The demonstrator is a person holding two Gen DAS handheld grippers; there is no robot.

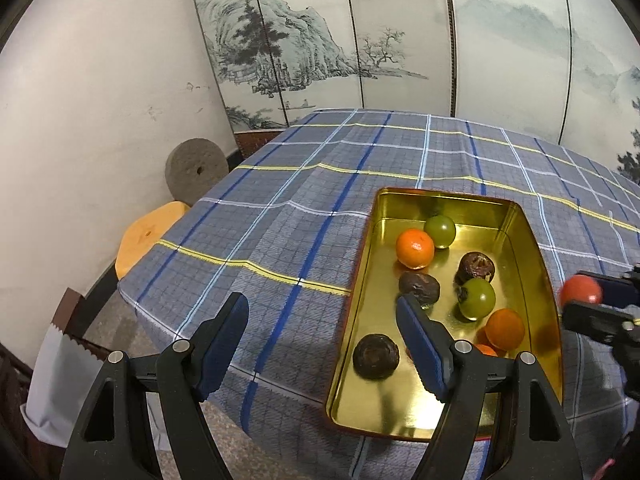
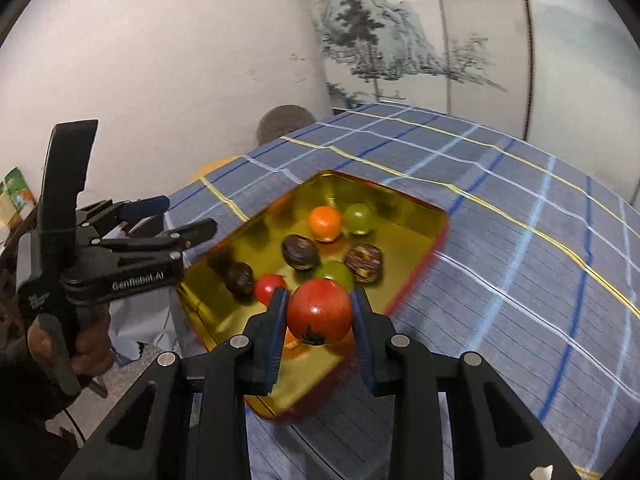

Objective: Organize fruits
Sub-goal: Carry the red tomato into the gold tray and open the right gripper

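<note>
A gold tin tray (image 1: 440,195) lies on the checked tablecloth (image 1: 280,216). It holds several fruits: oranges (image 1: 415,249), green ones (image 1: 476,298) and dark brown ones (image 1: 376,357). My left gripper (image 1: 322,312) is open and empty, with its right finger over the tray's left rim. My right gripper (image 2: 319,309) is shut on a red tomato-like fruit (image 2: 319,314), held above the tray's (image 2: 400,200) near end. A smaller red fruit (image 2: 270,288) lies in the tray. The left gripper (image 2: 188,218) shows at the left, held by a hand (image 2: 88,344). In the left wrist view, the red fruit (image 1: 582,289) is at the right edge.
The table's left edge drops off near a grey stone wheel (image 1: 195,170) and an orange wooden stool (image 1: 146,236). A white paper bag (image 1: 52,380) stands on the floor at the lower left. A painted folding screen (image 1: 320,40) stands behind the table.
</note>
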